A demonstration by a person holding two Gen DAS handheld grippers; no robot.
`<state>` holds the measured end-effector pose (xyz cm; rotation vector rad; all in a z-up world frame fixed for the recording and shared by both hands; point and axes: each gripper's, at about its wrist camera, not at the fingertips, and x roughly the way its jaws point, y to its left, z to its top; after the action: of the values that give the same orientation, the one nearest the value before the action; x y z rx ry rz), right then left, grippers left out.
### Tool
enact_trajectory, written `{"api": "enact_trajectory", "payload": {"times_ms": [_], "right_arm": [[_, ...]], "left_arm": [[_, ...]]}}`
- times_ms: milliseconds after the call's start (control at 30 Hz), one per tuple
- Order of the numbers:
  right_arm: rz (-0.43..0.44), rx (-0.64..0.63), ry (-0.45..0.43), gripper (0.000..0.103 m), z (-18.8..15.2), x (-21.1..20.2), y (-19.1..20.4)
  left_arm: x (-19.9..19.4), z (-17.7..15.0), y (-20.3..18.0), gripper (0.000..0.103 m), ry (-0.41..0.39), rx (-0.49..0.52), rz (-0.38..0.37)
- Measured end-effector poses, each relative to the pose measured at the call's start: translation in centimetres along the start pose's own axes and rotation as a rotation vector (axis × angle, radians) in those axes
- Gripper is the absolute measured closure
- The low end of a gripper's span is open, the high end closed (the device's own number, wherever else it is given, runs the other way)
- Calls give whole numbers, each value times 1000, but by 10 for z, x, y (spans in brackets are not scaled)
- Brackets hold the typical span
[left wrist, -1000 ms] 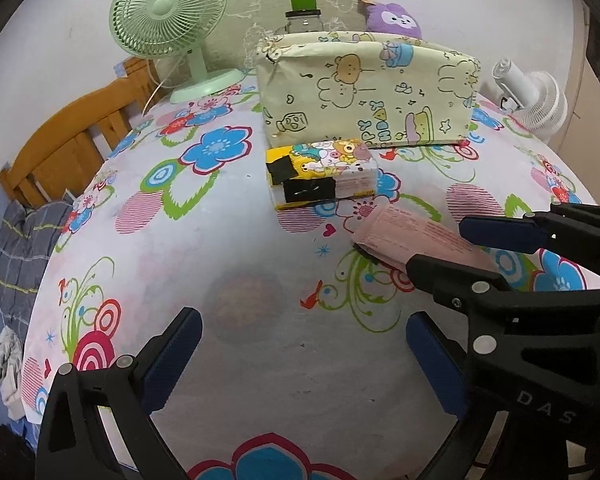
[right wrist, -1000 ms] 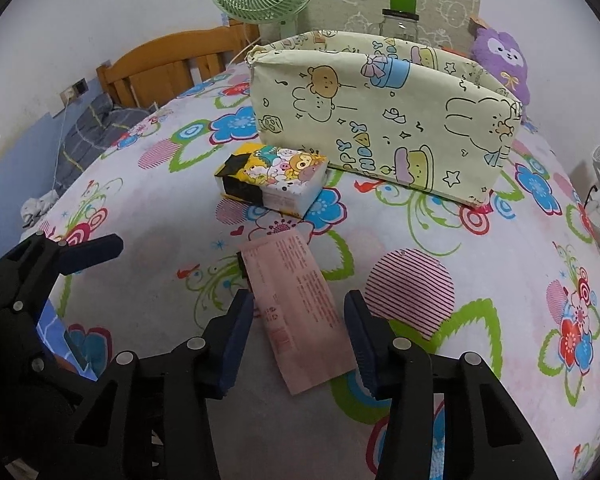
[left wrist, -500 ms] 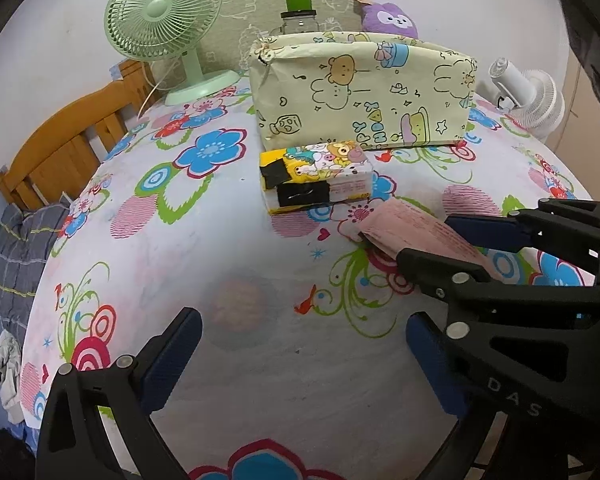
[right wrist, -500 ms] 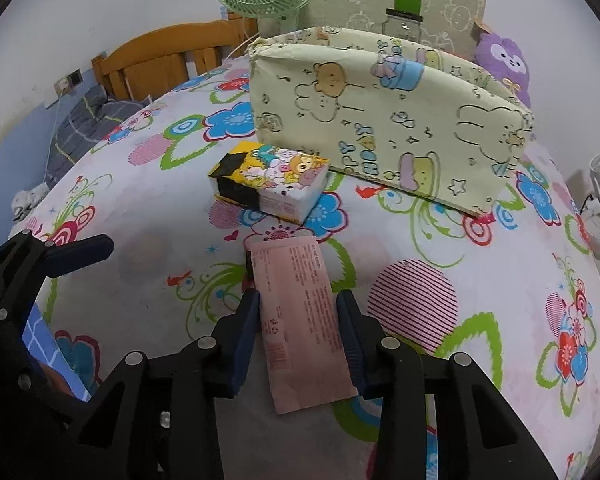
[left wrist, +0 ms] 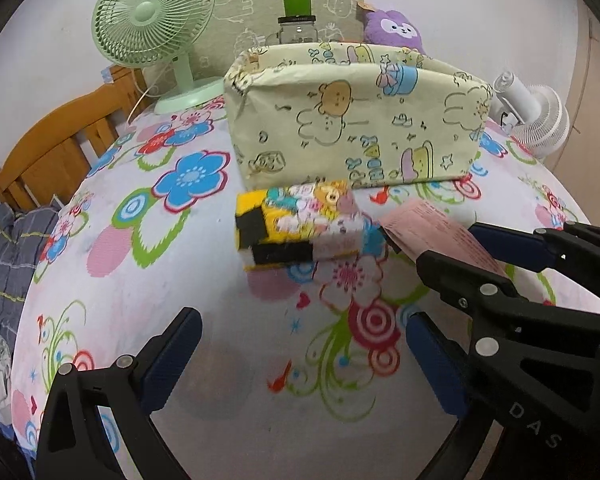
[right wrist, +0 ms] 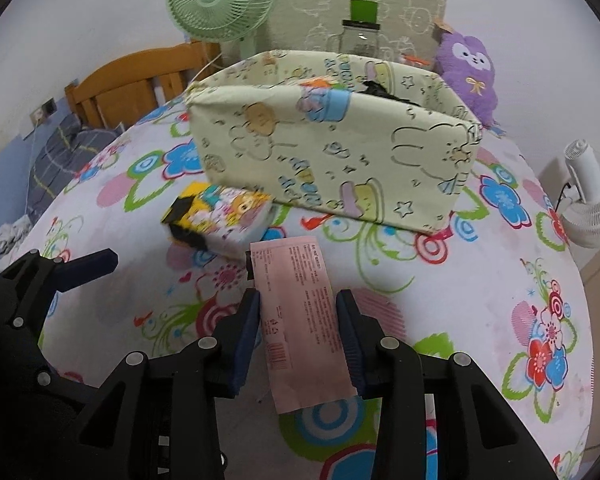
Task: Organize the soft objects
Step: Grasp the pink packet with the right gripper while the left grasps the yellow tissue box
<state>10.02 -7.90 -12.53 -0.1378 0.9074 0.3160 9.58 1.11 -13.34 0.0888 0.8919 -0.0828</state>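
Observation:
My right gripper (right wrist: 298,306) is shut on a pink tissue pack (right wrist: 300,320) and holds it above the flowered tablecloth (right wrist: 480,320); the gripper (left wrist: 452,246) and pack (left wrist: 440,232) also show in the left wrist view. A yellow cartoon-printed tissue pack (left wrist: 304,220) lies on the cloth in front of the cream cartoon-printed fabric box (left wrist: 352,124), also seen from the right wrist (right wrist: 220,216), (right wrist: 332,152). My left gripper (left wrist: 300,344) is open and empty over the cloth, short of the yellow pack.
A green desk fan (left wrist: 156,32) stands back left. A jar with a green lid (left wrist: 298,20) and a purple plush (left wrist: 394,32) stand behind the box. A white fan (left wrist: 536,120) is at the right. A wooden headboard (left wrist: 60,148) lies left.
My right gripper closed on the pink pack, lifted it off the cloth and moved it toward the fabric box. My left gripper moved forward, closer to the yellow pack.

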Motion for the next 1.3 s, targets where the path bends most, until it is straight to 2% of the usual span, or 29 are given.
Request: {"api": "enact_trajectory", "payload": {"times_ms": [333, 533, 633, 900, 1133, 1300], "right_arm": [[-29, 90, -11, 62, 17, 10, -17], [-39, 149, -1, 62, 25, 18, -23], [-31, 218, 4, 62, 26, 20, -28], [-65, 266, -2, 61, 29, 25, -30], [-55, 273, 4, 61, 28, 27, -28], [-49, 265, 4, 61, 25, 24, -26]], "left_arm": [[16, 23, 1, 0, -10, -30, 34], [25, 33, 4, 0, -10, -56, 26], [30, 38, 6, 0, -10, -66, 27], [43, 45, 4, 1, 15, -76, 40], [42, 42, -1, 27, 17, -57, -1], [37, 38, -3, 29, 9, -58, 16]]}}
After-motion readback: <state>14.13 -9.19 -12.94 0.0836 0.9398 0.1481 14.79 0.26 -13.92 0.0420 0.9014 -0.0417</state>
